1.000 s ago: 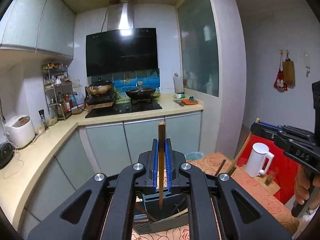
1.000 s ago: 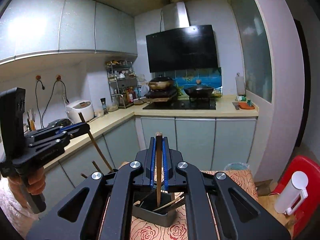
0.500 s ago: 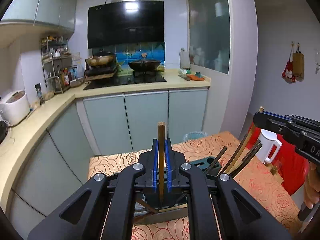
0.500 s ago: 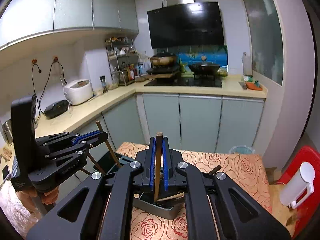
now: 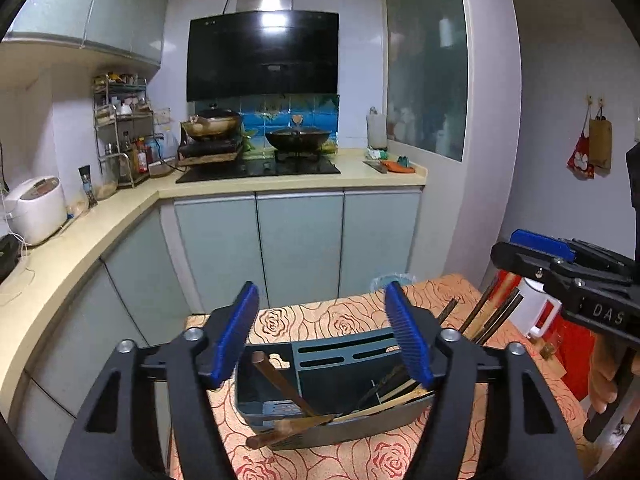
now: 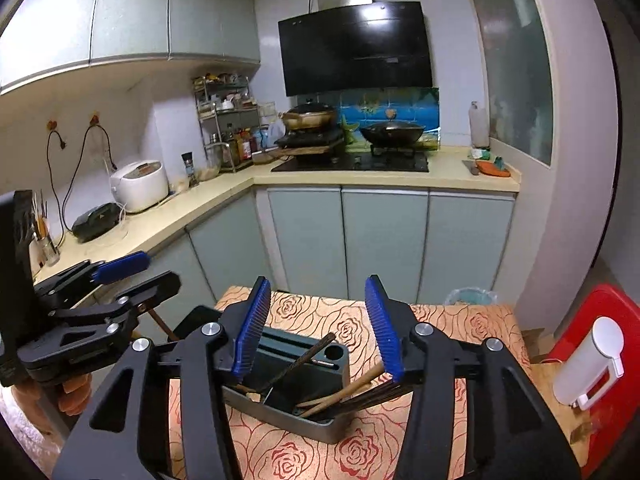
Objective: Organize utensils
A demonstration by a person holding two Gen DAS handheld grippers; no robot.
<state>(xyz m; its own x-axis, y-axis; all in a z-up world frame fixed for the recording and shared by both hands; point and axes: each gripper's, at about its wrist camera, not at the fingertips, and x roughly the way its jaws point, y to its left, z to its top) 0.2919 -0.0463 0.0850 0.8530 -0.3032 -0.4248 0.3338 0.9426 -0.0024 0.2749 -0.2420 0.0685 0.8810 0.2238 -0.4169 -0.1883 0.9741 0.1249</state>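
Left wrist: ribbed blue claw [image 5: 322,334] pads

Grey-blue utensil holder [image 5: 344,364] on the rose-patterned tablecloth [image 5: 320,320], brown chopsticks [image 5: 280,380] leaning inside, cleaver [image 5: 360,428] across its front

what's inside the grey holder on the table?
The holder has several chopsticks leaning loose inside and a cleaver lying across its near rim. The bottom and the slots' contents are hidden by its walls.
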